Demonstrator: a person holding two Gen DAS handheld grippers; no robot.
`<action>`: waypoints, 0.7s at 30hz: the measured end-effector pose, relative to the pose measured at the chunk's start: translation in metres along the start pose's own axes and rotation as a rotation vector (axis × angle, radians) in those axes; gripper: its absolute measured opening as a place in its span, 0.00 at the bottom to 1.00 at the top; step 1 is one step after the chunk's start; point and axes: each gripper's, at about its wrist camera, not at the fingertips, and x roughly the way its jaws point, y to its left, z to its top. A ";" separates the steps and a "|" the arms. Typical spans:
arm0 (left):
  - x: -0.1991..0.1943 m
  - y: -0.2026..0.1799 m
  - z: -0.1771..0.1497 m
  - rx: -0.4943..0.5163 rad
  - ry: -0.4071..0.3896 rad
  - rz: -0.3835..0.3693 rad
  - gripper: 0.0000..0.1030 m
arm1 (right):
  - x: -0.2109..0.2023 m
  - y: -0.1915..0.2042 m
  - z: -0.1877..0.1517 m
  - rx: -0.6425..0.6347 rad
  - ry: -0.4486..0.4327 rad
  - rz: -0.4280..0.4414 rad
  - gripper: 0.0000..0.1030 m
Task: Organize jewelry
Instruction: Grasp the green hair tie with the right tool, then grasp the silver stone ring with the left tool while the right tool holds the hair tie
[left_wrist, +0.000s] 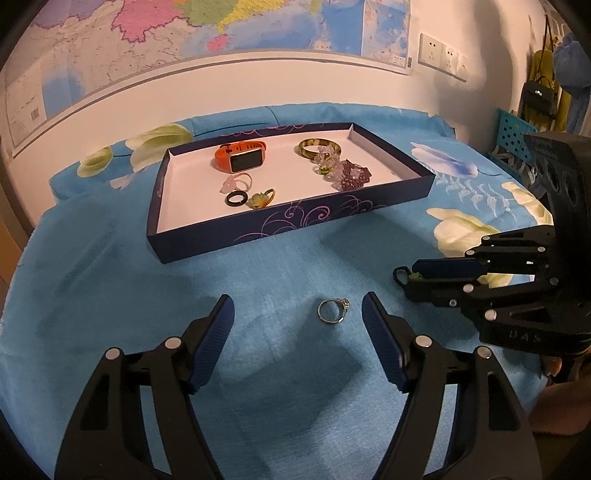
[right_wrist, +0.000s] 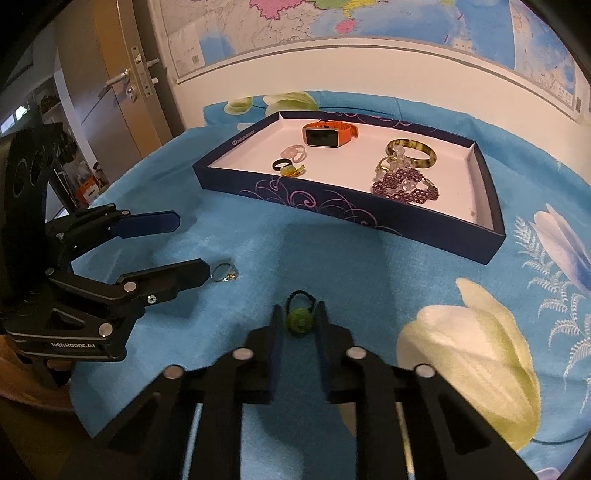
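A silver ring with a small stone lies on the blue cloth between the fingertips of my open left gripper; it also shows in the right wrist view. My right gripper is shut on a green bead ring with a black band, low over the cloth; it also shows in the left wrist view. The dark blue tray behind holds an orange watch, a black ring, a bangle and purple beads.
The table is covered by a blue flowered cloth. A wall with a map stands behind the tray. A door is at the left in the right wrist view. A blue crate stands at the far right.
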 end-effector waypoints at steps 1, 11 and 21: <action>0.001 -0.001 0.000 0.003 0.003 -0.004 0.65 | 0.000 0.000 0.000 -0.002 0.001 0.001 0.14; 0.009 -0.005 0.000 0.007 0.037 -0.043 0.54 | -0.008 -0.009 -0.001 0.048 -0.019 0.034 0.14; 0.020 -0.009 0.001 0.014 0.083 -0.049 0.39 | -0.008 -0.013 -0.001 0.065 -0.029 0.044 0.14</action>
